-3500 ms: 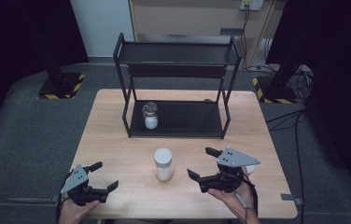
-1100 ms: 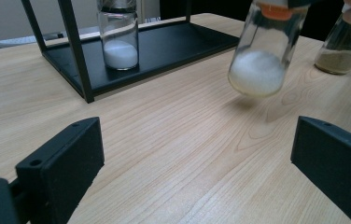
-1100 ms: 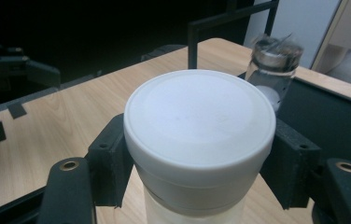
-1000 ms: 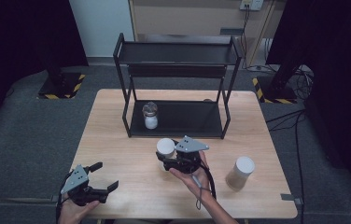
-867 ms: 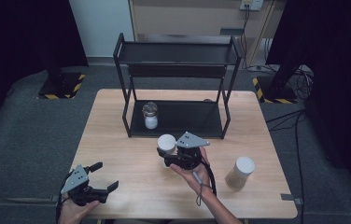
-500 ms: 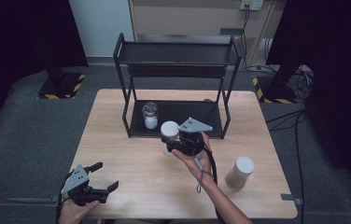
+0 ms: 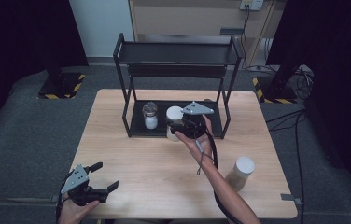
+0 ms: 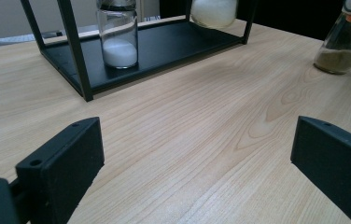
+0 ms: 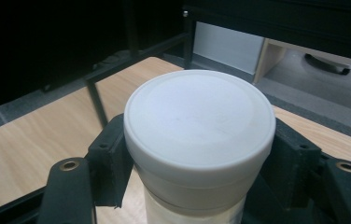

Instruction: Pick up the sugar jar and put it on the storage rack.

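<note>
**Now the white-lidded jar hangs at the rack's front edge**

Up front, the right gripper (image 7: 185, 125) is clamped on a jar (image 7: 174, 122) just under its broad white lid, one jaw on each side of the neck, as the right gripper view shows (image 9: 199, 135). Gripping below the lid's rim probably keeps the jar from slipping down between the jaws. From above, the jar sits over the front lip of the rack's (image 7: 176, 86) lower shelf; in the left gripper view its base (image 8: 213, 11) looks lifted clear of the black tray, though whether it touches I cannot tell. My guess is that it is being placed on that shelf, beside the glass jar (image 7: 150, 115) that stands there already.

The left gripper (image 7: 96, 186) rests low near the table's (image 7: 131, 154) front left corner, jaws wide apart with nothing between them, well away from the rack and likely parked out of the way.

- Held jar: pale, whitish contents behind cloudy walls; lid on
- Glass jar on the shelf: clear, upright, with white powder filling about the lower third (image 8: 117, 49)
- Third jar (image 7: 240, 172), alone on the table toward the right edge: white lid, and an olive-brown powder low in the glass (image 8: 337, 58)

The rack's upper shelf looks bare
</note>
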A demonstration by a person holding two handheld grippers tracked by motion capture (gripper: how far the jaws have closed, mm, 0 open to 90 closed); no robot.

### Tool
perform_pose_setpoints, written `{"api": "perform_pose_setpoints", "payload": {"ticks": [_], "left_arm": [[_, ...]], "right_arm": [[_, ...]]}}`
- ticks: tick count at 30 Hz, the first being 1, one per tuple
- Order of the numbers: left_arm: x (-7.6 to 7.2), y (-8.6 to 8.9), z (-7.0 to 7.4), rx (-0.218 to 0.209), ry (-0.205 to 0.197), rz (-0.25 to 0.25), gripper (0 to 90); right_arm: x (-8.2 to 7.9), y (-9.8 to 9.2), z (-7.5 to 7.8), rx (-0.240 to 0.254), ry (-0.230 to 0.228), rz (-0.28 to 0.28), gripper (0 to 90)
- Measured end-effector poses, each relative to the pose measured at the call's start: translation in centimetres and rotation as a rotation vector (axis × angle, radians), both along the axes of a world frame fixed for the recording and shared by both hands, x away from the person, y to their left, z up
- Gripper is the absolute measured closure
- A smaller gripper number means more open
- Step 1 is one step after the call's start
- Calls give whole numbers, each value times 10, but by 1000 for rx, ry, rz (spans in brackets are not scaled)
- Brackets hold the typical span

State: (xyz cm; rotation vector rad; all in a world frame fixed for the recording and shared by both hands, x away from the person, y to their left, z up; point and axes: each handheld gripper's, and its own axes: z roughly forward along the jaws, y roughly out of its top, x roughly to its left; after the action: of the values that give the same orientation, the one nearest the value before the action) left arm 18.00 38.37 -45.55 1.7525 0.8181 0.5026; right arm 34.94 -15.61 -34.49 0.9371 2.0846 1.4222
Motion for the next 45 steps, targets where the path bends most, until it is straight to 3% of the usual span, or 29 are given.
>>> {"api": "perform_pose_setpoints", "payload": {"ticks": [13,20,33,45], "left_arm": [[1,0,-1,-1,3,-3,16],[1,0,-1,-2,2,-4,16],[1,0,-1,-1,1,-8,16],[2,1,-1,-3,1,-9,16]], "right_arm": [[33,11,-9,-9,7,-60,337],[48,20,-21,-12,16,-89,337],[67,33,-43,-17,25,-136,337],[76,36,-51,-28,44,-144,337]]}}
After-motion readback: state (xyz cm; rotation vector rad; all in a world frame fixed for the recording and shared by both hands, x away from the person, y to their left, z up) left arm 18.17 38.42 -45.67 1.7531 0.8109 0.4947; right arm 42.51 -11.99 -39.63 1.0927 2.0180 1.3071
